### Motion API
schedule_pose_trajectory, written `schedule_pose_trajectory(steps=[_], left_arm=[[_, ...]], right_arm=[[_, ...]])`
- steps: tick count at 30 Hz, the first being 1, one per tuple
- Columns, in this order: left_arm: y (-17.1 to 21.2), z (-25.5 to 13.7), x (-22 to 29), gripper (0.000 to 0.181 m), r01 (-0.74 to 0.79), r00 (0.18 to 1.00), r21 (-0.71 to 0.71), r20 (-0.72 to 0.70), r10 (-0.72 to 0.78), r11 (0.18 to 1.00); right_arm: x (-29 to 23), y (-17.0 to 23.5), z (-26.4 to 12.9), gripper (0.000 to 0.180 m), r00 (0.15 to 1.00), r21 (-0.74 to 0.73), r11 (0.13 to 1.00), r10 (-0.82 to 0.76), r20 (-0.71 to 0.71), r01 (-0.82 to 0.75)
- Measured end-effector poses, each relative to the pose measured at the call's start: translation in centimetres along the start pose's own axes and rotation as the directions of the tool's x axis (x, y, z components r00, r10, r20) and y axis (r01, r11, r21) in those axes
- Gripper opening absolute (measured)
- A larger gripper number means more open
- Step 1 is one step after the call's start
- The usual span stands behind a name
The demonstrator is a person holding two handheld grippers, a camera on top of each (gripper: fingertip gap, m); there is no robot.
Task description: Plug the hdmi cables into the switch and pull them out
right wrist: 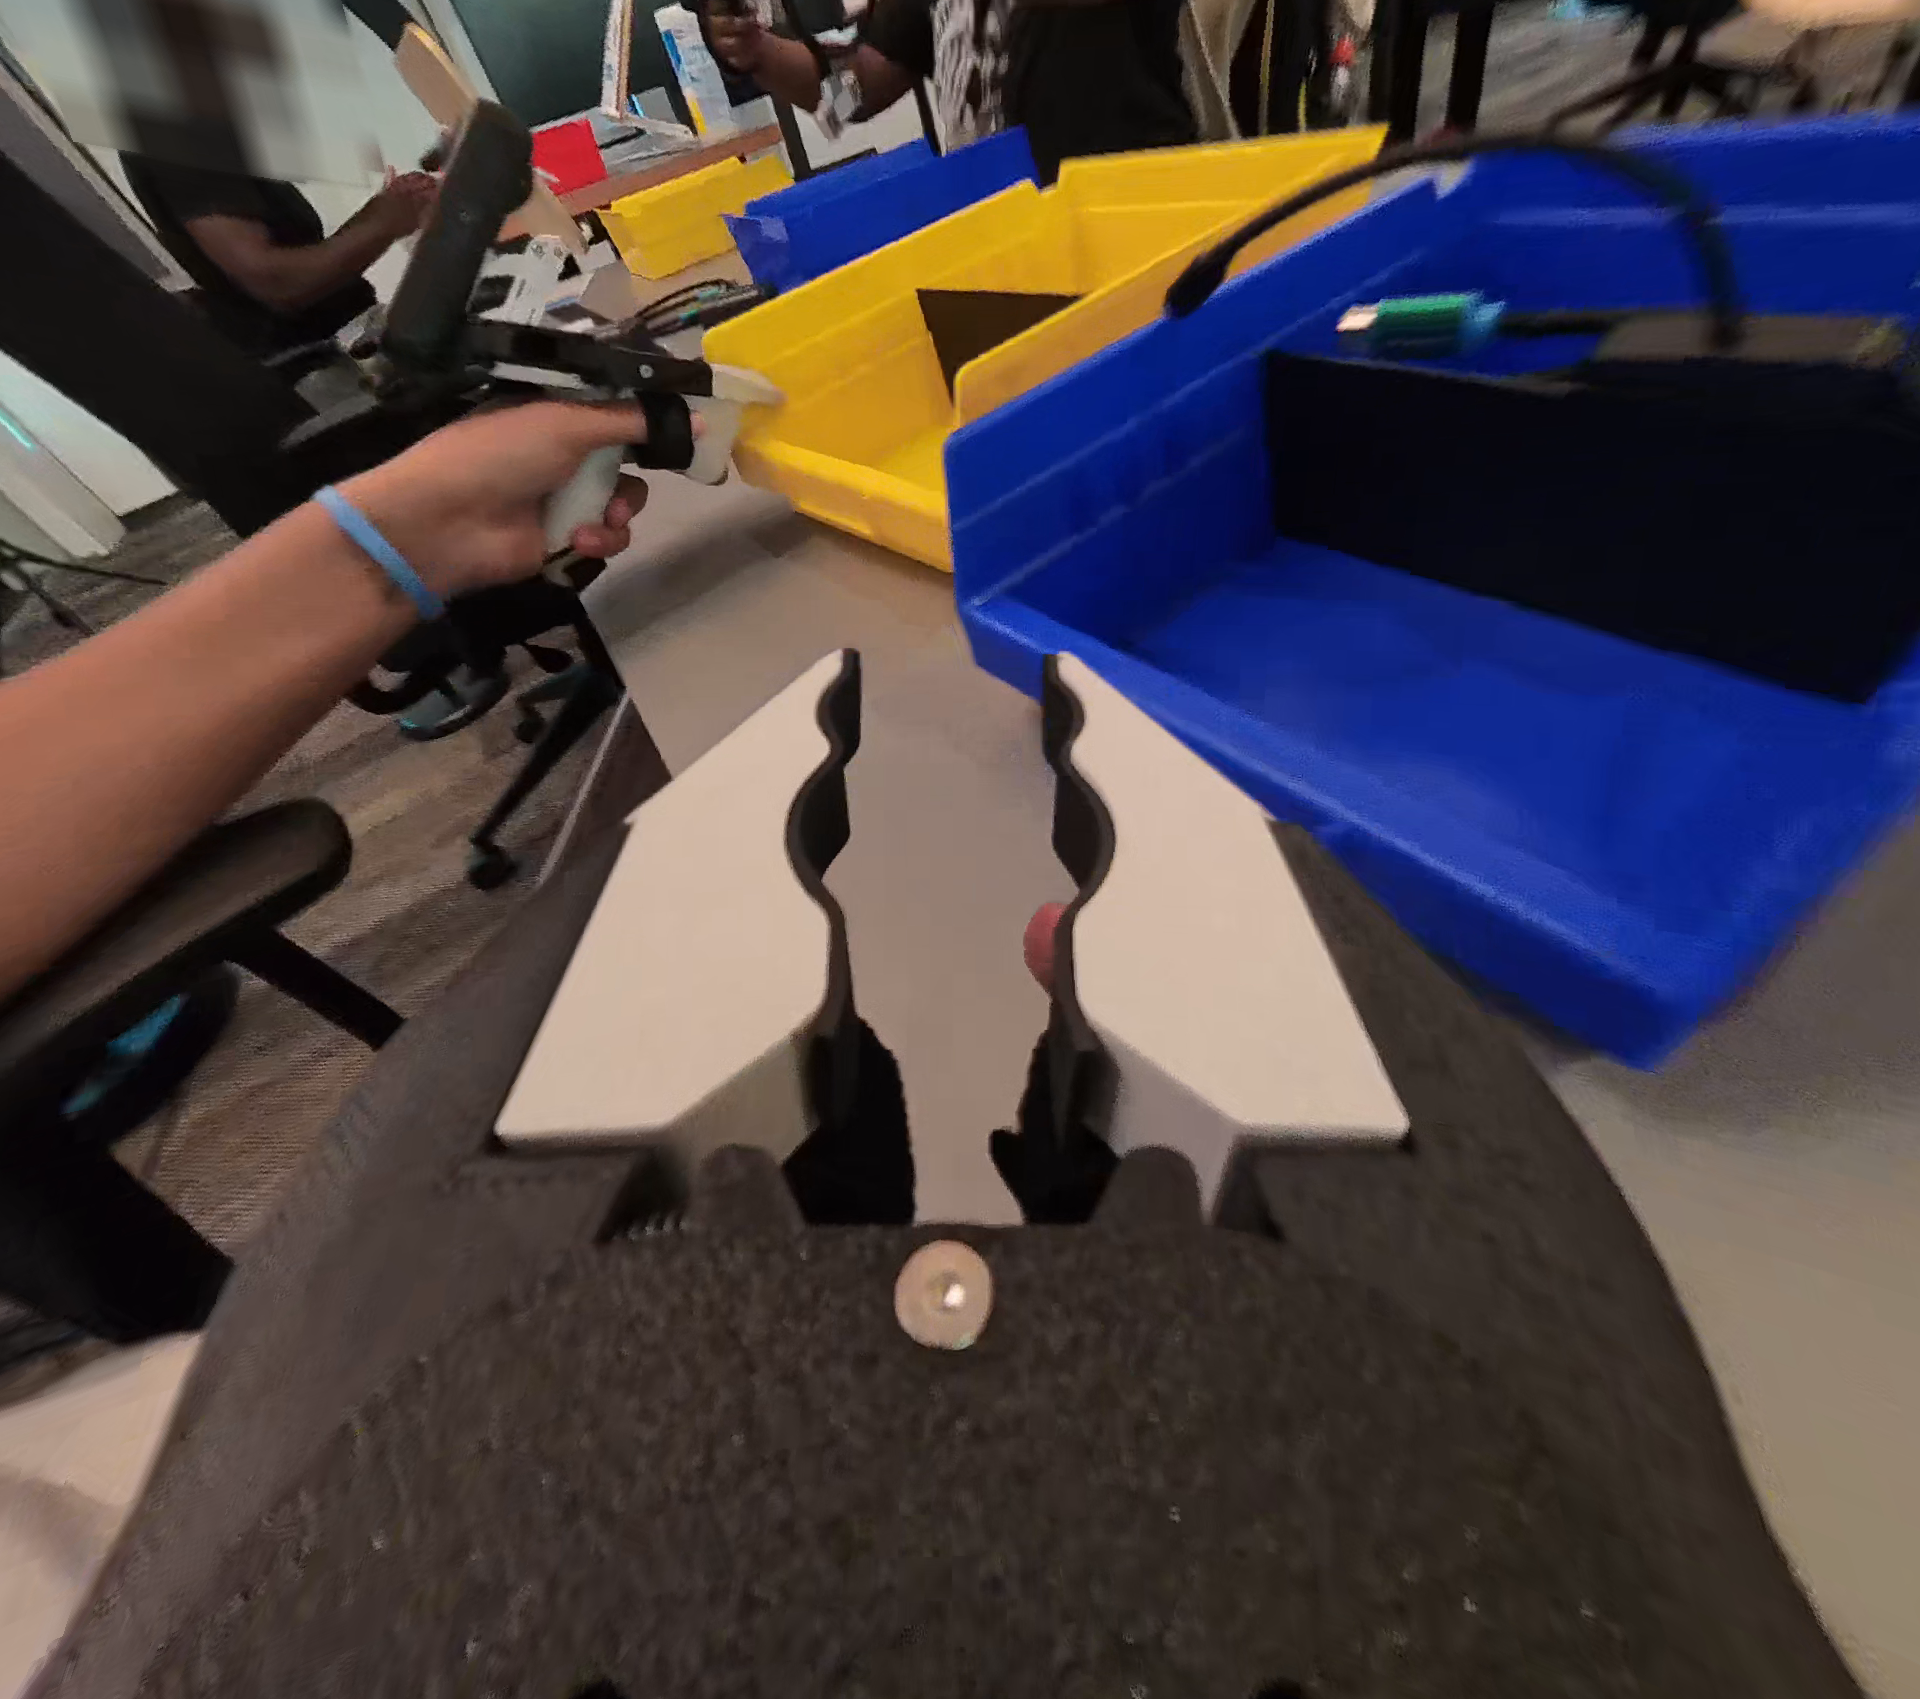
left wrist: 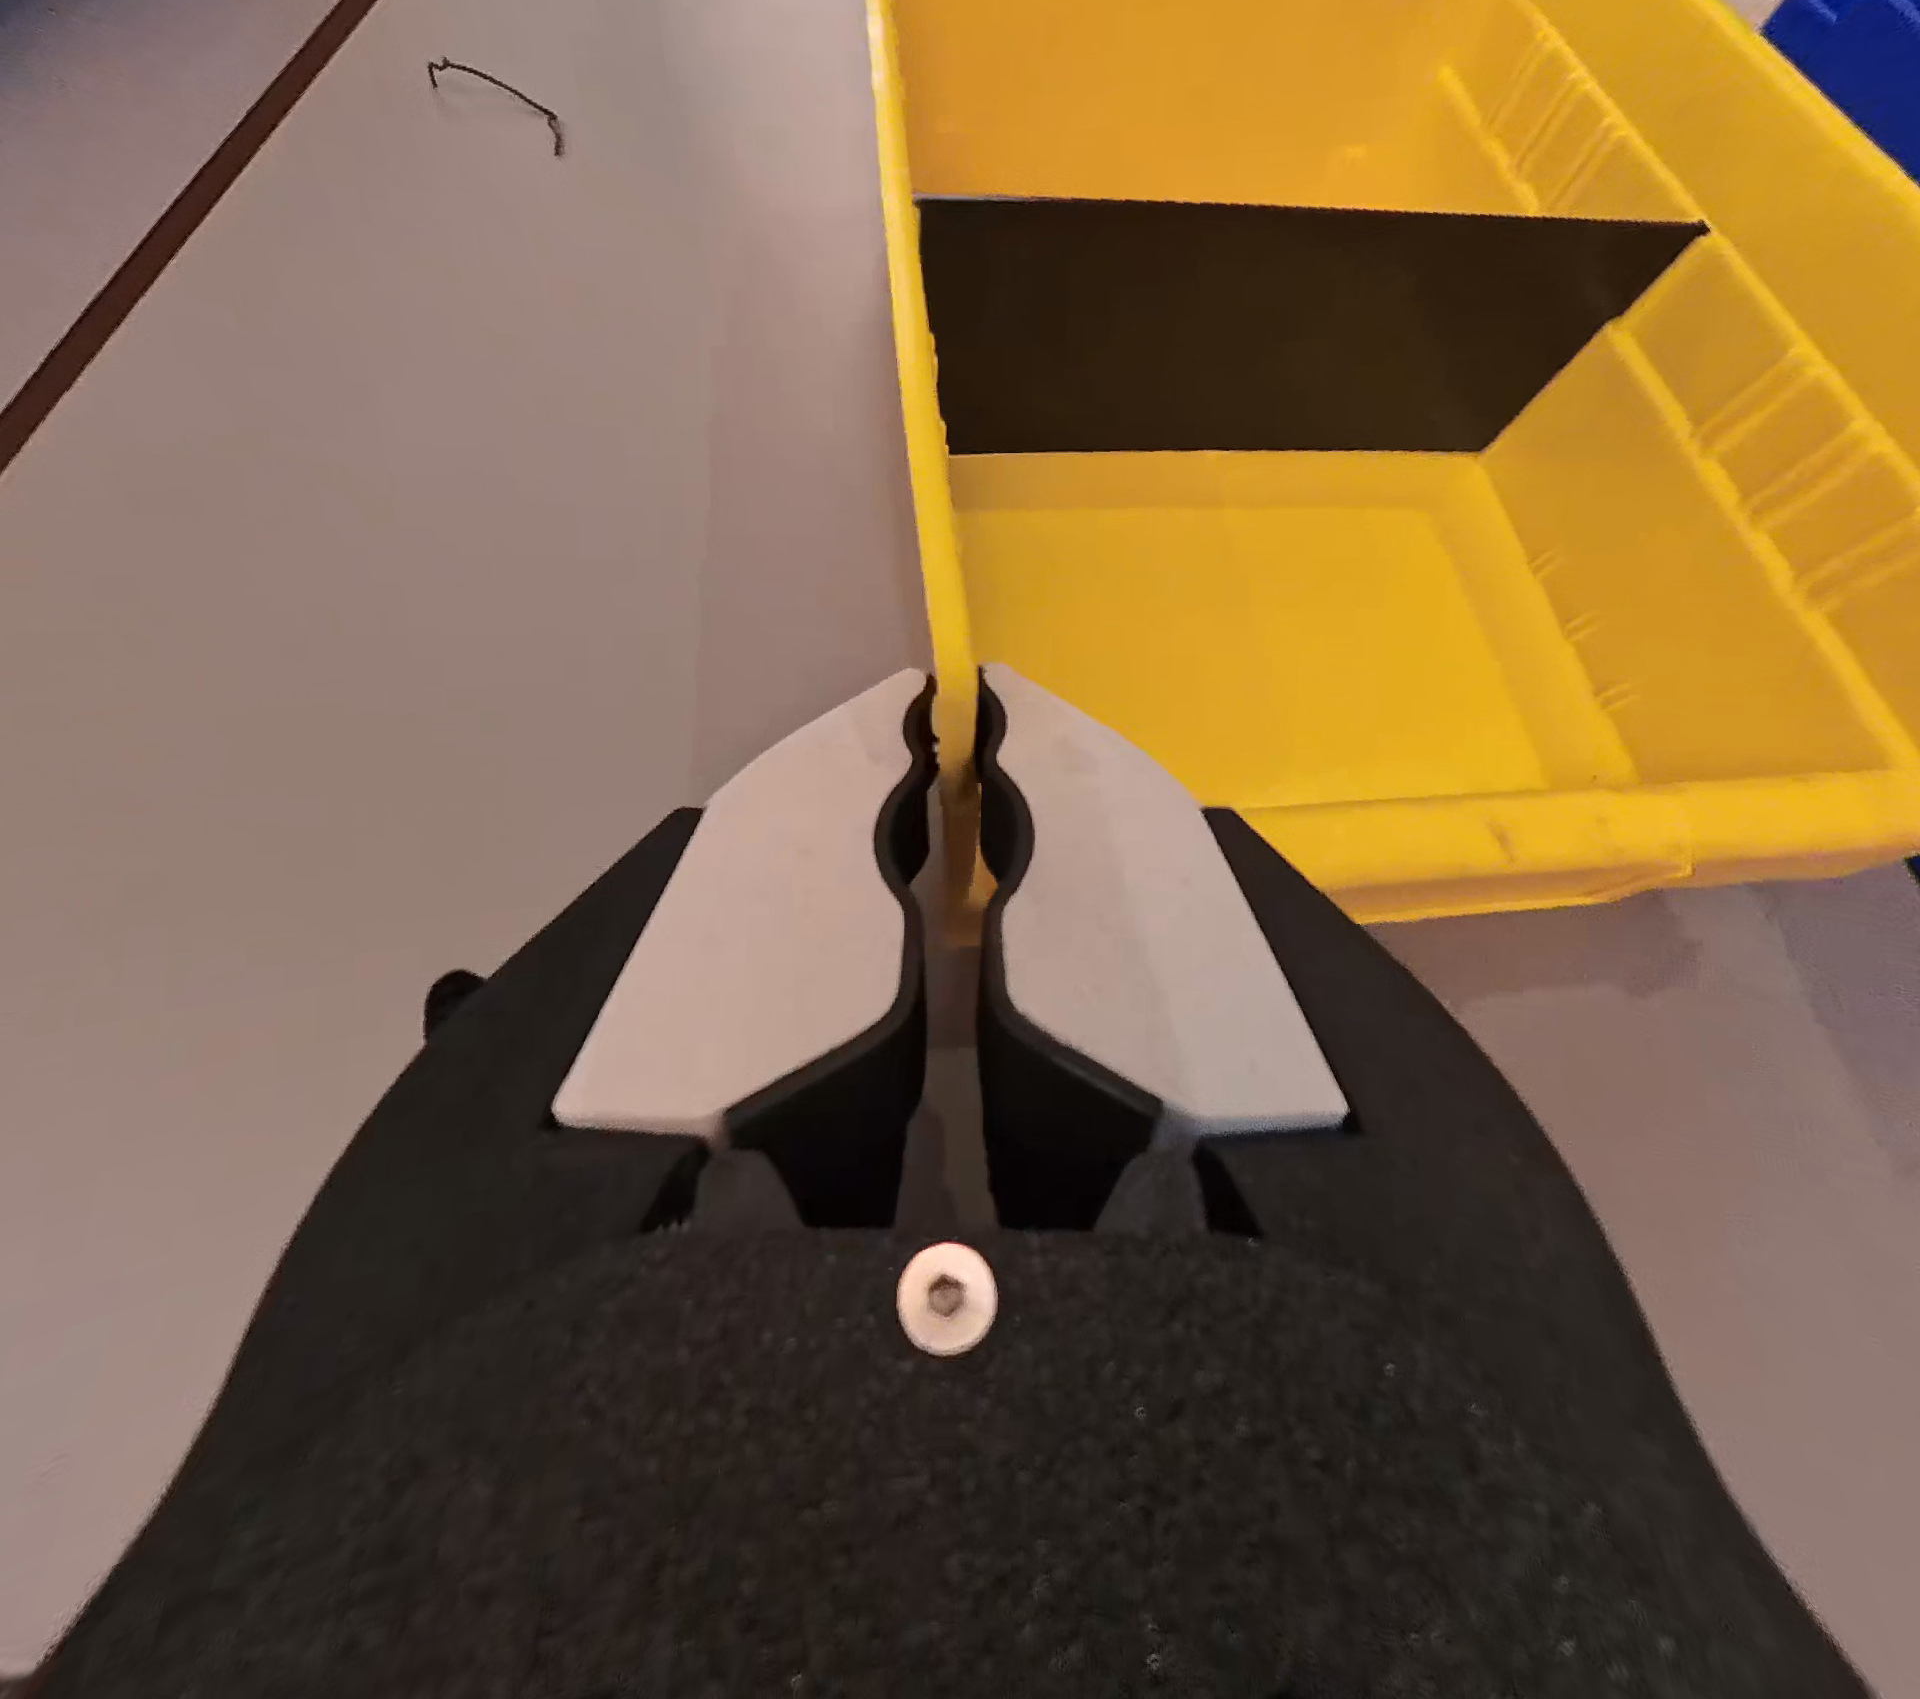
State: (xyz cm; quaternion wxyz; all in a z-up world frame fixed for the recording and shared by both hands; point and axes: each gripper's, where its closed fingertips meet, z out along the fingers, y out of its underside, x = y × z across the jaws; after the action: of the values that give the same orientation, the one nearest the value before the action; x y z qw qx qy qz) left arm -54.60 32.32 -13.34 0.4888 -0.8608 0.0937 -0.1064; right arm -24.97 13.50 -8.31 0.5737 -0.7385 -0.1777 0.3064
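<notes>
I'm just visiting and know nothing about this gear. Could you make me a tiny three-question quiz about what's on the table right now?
1. True or false: the left gripper has its jaws shut on the near left wall of the yellow bin.
2. What divides the yellow bin into two compartments?
A. a black divider
B. a blue lid
C. a red cord
3. Fill in: the right gripper, jaws open, holds ____.

Key
1. True.
2. A, the black divider.
3. Nothing; it hovers beside the blue bin.
</notes>
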Motion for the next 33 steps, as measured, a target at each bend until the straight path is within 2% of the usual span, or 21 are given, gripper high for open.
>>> schedule_pose_trajectory(steps=[3,7,9,11,15,16,19,21,23,28,33], left_arm=[[0.9,-1.3,1.1,0.005,-0.006,1.000,-0.015,-0.003,0.006,1.000],[2.1,-3.1,2.5,0.005,-0.010,0.999,-0.019,0.031,0.011,1.000],[3.0,-4.3,3.1,0.005,-0.016,0.997,-0.030,0.070,0.018,0.999],[4.0,-6.0,3.8,0.004,-0.040,0.993,-0.038,0.113,0.044,0.998],[6.4,-9.7,5.4,0.004,-0.081,0.981,-0.032,0.175,0.086,0.996],[7.0,-10.6,5.9,0.004,-0.072,0.980,-0.029,0.184,0.077,0.997],[8.6,-13.1,7.2,0.004,-0.045,0.977,-0.010,0.208,0.046,0.999],[9.3,-14.3,8.0,0.007,-0.012,0.977,-0.002,0.215,0.012,1.000],[9.8,-15.4,8.2,0.006,-0.059,0.961,-0.010,0.272,0.060,0.998],[7.5,-17.9,8.8,0.004,-0.194,0.912,0.094,0.385,0.144,0.976],[1.7,-20.5,11.9,0.004,-0.292,0.889,0.302,0.435,0.141,0.907]], right_arm=[[-2.5,2.1,3.9,0.046,0.997,-0.091,0.993,0.075,0.022,-0.073],[-4.2,3.9,7.9,0.047,0.999,-0.190,0.981,0.031,-0.024,-0.035],[-4.1,3.8,9.2,0.047,0.996,-0.188,0.982,0.017,-0.090,-0.033],[-2.6,3.1,9.7,0.047,0.976,-0.157,0.988,-0.033,-0.214,-0.001],[-2.0,2.0,10.2,0.047,0.956,-0.103,0.991,-0.110,-0.271,0.085],[-1.9,2.1,10.4,0.044,0.953,-0.109,0.989,-0.130,-0.272,0.104],[-1.8,2.6,10.8,0.017,0.945,-0.155,0.978,-0.177,-0.275,0.138],[-1.5,2.4,10.7,0.009,0.934,-0.157,0.977,-0.186,-0.304,0.143],[-1.8,2.5,10.8,0.005,0.936,-0.169,0.973,-0.203,-0.289,0.159],[-3.0,1.1,9.7,0.004,0.952,-0.131,0.984,-0.156,-0.265,0.125],[-3.6,-6.3,5.9,0.004,0.903,0.054,0.953,-0.264,-0.338,0.299]])
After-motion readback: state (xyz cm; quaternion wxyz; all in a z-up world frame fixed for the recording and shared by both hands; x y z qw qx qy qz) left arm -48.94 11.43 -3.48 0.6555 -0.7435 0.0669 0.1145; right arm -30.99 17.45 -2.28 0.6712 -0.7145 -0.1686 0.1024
